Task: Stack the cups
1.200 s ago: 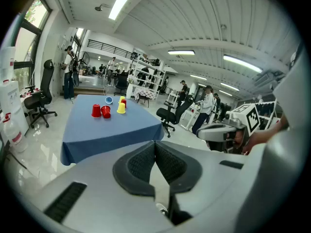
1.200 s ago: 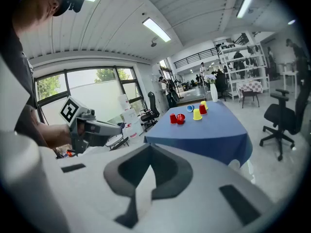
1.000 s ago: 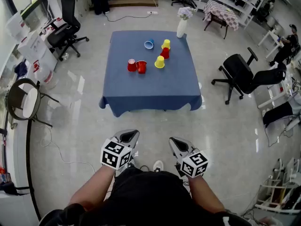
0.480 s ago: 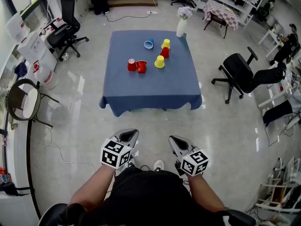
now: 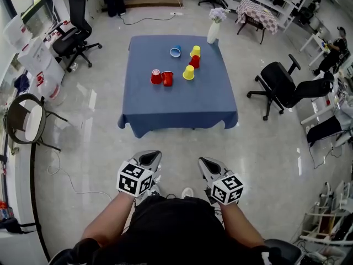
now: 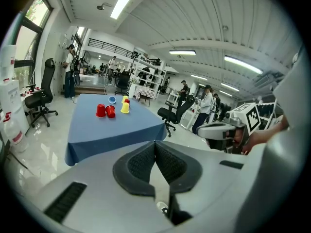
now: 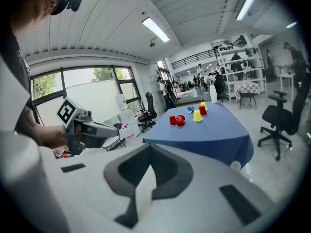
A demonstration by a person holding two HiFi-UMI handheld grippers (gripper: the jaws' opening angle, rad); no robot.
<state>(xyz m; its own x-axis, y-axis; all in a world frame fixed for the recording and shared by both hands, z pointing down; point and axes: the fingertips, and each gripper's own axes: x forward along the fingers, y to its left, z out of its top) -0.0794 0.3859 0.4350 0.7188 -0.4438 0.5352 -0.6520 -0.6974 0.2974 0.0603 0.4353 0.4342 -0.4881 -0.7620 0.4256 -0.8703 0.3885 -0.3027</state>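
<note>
Several cups stand far ahead on the blue-clothed table (image 5: 182, 101): a blue cup (image 5: 175, 51) on its side, two yellow cups (image 5: 195, 51) (image 5: 188, 72), and red cups (image 5: 194, 62) (image 5: 156, 77) (image 5: 167, 78), the last one tipped over. My left gripper (image 5: 151, 158) and right gripper (image 5: 206, 165) are held close to my body, well short of the table. Both are shut with nothing between their jaws. The left gripper view shows the cups (image 6: 111, 110) small in the distance, and so does the right gripper view (image 7: 180, 120).
A white vase with flowers (image 5: 213, 31) stands on the table's far right corner. A black office chair (image 5: 282, 88) is to the table's right, another (image 5: 76, 35) to its far left, and a round chair (image 5: 26, 121) at the left. Bare tiled floor lies between me and the table.
The scene has shifted only slightly in the head view. Both grippers stay shut, side by side, in front of my body.
</note>
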